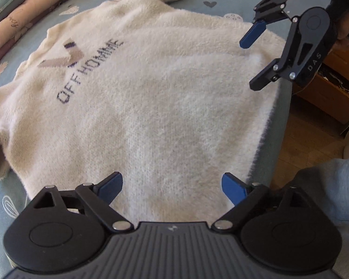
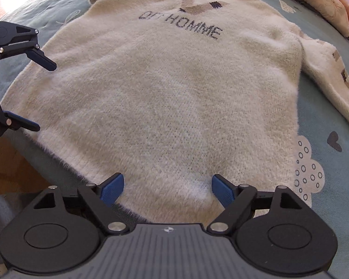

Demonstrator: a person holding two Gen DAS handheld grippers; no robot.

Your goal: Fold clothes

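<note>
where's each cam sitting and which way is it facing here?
Left wrist: on the left gripper, angled down over the sweater's hem; shows its own open jaws, the right gripper, a hand behind it, a grey sleeve.
Right wrist: on the right gripper, angled down over the same hem; own open jaws, left gripper at left edge.
Shared: cream sweater with OFF HOMME lettering, flat on the blue bedsheet.

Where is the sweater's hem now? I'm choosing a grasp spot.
In both wrist views the hem lies at the bed's near edge, just beyond each open gripper's fingertips.
</note>
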